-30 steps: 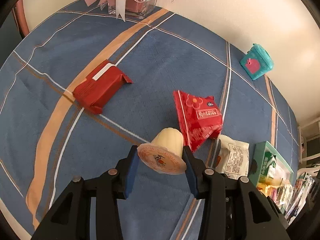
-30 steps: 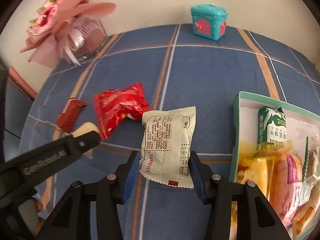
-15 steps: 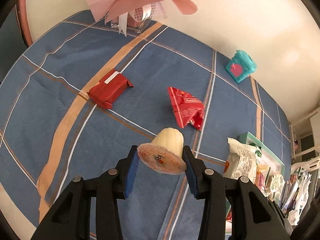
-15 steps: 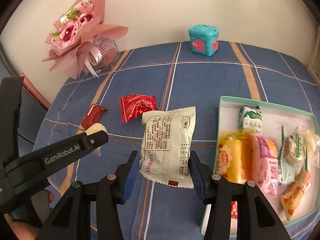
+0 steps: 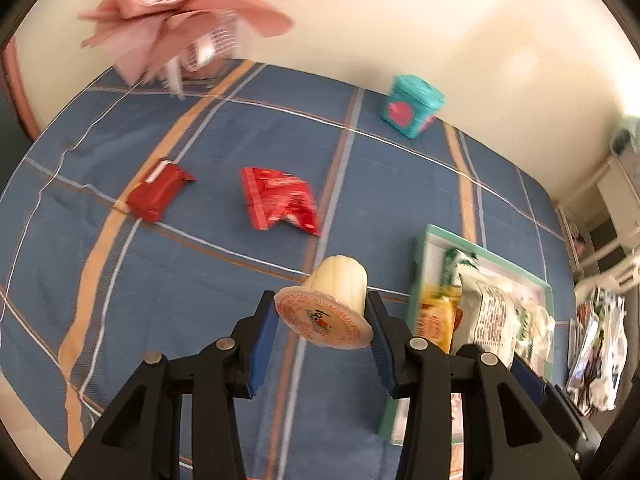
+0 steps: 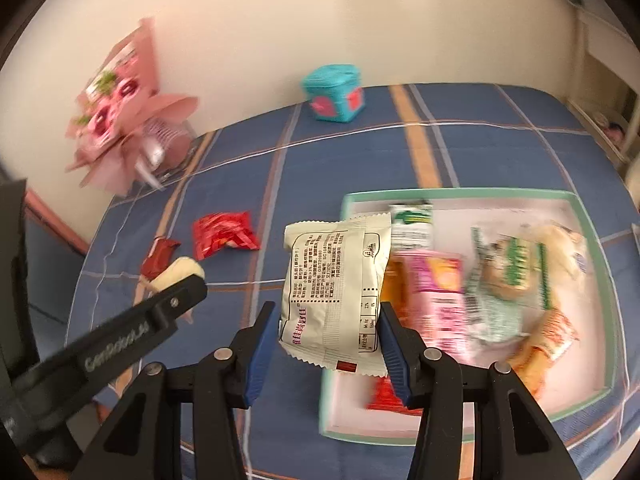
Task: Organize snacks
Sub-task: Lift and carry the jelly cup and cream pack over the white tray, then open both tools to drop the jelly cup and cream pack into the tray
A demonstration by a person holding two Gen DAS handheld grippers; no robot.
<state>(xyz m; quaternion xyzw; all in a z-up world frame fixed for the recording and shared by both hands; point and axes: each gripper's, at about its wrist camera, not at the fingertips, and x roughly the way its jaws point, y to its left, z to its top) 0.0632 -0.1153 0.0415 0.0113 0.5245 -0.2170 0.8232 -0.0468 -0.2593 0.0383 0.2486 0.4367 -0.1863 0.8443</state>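
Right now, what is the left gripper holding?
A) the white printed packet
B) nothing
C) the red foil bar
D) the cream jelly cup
D: in the left wrist view the left gripper is clamped on the cream jelly cup, blue pads on either side; the white printed packet sits in the right gripper.

glossy plastic red wrapper (image 5: 280, 202) on woven cloth (image 5: 200, 280).

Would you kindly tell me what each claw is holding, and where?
Left claw: pudding cup, gripped by its sides under the lid rim. Right claw: white snack packet, gripped by its side edges.
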